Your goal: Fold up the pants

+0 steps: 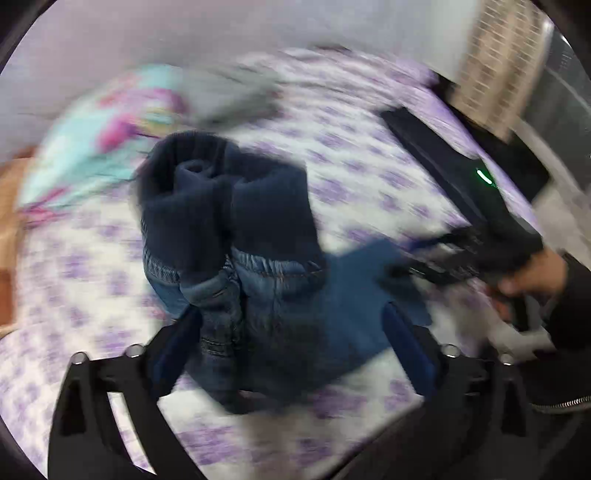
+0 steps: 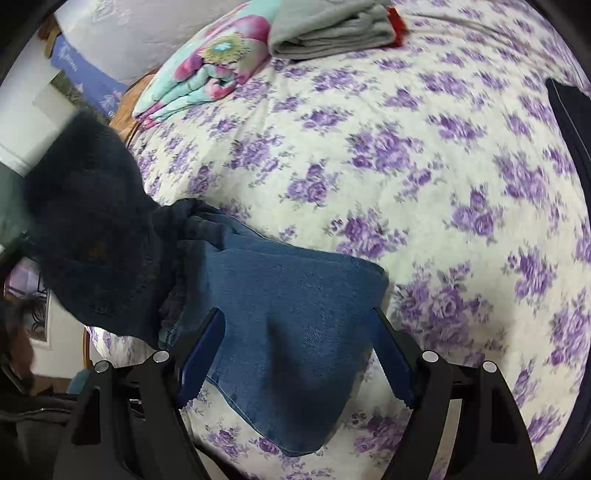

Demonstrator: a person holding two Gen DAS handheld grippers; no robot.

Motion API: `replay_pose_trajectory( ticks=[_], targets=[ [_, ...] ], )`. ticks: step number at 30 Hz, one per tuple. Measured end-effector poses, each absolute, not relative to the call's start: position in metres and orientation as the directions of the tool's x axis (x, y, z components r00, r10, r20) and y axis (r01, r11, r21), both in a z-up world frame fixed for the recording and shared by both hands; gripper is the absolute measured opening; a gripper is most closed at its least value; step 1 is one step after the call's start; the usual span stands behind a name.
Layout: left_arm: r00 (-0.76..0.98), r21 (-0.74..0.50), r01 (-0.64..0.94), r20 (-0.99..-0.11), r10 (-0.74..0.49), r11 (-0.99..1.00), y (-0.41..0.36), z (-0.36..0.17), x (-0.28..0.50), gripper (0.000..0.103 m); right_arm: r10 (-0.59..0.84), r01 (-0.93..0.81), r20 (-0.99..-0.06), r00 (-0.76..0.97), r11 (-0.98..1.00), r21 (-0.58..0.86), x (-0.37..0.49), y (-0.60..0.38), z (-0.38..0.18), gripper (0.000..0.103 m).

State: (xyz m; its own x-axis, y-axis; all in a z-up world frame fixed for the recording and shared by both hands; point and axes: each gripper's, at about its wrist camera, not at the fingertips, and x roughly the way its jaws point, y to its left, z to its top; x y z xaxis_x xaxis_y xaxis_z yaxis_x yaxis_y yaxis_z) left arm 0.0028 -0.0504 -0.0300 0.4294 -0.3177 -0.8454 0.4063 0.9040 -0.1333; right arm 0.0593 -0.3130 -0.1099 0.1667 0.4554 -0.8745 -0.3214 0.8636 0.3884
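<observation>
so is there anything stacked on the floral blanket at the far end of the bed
Yes, a folded grey garment lies partly on the folded floral blanket, at the far end of the bed.

Motion-blurred bedspread (image 1: 369, 177), folded bedding (image 1: 103, 122)

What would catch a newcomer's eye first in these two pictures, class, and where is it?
First the blue denim pants, bunched and draped in the lower middle between the right gripper fingers, with their dark fleecy lining turned out in the left wrist view. Next the purple-flowered bedsheet filling the frame. Then the folded turquoise and pink blanket and grey cloth at the far edge.
</observation>
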Motion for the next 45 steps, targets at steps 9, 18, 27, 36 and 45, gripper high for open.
replay_pose_trajectory(
  ticks=[9,18,27,36,45],
  targets=[
    [0.362,-0.378,0.259,-0.815,-0.452,0.889,0.000,-0.044,0.006,0.093,0.646,-0.244,-0.745,0.170,0.760,0.603,0.067,-0.315,-0.089,0.085],
    [0.474,-0.295,-0.098,-0.854,-0.216,0.950,0.073,-0.067,0.019,0.095,0.722,-0.145,-0.691,0.007,0.685,0.714,0.099,-0.220,-0.122,0.096],
    [0.440,-0.272,-0.138,-0.878,-0.187,0.953,0.081,-0.080,0.012,0.096,0.765,-0.432,-0.644,0.003,0.581,0.689,0.050,-0.197,-0.054,0.024],
    [0.385,-0.331,0.172,-0.844,-0.372,0.928,-0.012,-0.078,0.024,0.099,0.634,-0.172,-0.770,0.073,0.768,0.616,0.032,-0.311,-0.098,0.027],
    [0.361,-0.344,0.269,-0.830,-0.425,0.900,-0.038,-0.056,0.027,0.097,0.607,-0.080,-0.793,0.048,0.794,0.603,0.040,-0.324,-0.141,0.037]
  ],
)
